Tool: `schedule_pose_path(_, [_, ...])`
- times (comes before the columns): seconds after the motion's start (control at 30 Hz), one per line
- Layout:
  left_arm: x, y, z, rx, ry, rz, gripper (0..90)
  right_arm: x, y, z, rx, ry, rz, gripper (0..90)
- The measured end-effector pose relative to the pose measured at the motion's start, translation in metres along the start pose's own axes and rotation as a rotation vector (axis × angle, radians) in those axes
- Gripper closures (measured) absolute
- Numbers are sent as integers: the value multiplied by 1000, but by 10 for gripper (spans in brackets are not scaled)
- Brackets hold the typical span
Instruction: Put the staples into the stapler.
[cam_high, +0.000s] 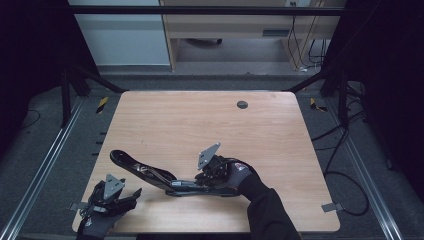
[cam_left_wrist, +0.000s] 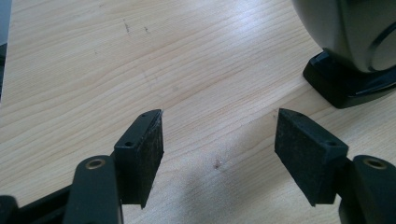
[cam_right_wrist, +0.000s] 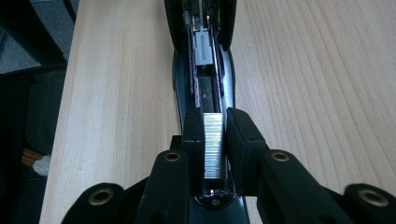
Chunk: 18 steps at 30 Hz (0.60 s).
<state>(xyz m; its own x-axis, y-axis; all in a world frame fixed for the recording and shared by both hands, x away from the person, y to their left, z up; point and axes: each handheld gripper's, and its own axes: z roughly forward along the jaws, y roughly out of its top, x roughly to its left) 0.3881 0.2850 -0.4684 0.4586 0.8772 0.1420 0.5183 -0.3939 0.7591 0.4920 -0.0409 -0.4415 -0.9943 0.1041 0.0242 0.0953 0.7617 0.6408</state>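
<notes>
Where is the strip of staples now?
The staples sit between the right gripper's fingers, over the open stapler's channel near the table's front edge.

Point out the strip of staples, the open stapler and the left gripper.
strip of staples (cam_right_wrist: 214, 145): right gripper view, middle of the silver strip between the fingers.
open stapler (cam_high: 145, 171): high view, its raised black top arm.
left gripper (cam_left_wrist: 218, 135): left gripper view, midway between its fingertips.

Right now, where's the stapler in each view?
High view: stapler low centre, lying open.
Left gripper view: top right corner, probably one end of it.
Right gripper view: centre, running up from the right gripper, whose jaws pinch the staple strip.
Shared landmark: the wooden table.
</notes>
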Motion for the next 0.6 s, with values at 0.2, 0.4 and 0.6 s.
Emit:
schedule_pose_path(0.2, [0,0,0,0,0,0,321,0,0,0,2,2,-5,782])
schedule_pose_path(0.4, [0,0,0,1,-1,1,321,0,-1,0,1,3,-8,781])
schedule_pose_path(0.6, [0,0,0,3,-2,0,321,0,0,1,-6,2,-14,782])
